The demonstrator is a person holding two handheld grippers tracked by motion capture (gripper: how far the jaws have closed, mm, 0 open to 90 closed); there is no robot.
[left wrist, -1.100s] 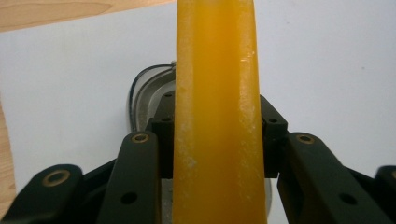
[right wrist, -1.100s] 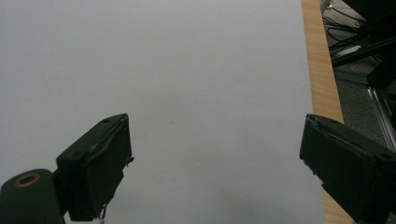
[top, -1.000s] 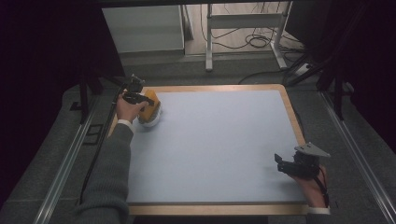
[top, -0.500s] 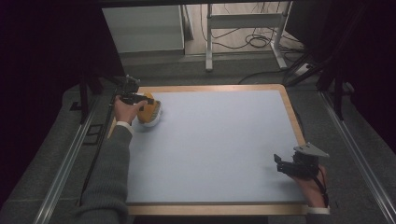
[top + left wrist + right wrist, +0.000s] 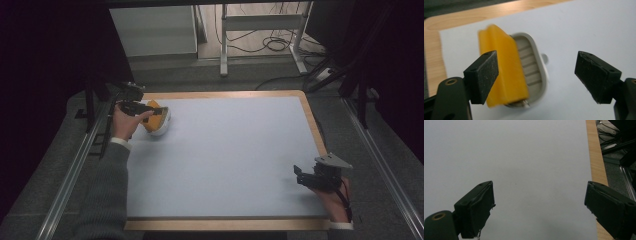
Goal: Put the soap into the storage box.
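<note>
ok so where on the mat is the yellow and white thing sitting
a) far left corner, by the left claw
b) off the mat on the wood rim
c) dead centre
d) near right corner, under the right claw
a: in the high view the yellow and white thing lies on the mat at its far left corner, right beside the left claw, whose jaws have just been opening and stand wide, pads off it.
</note>
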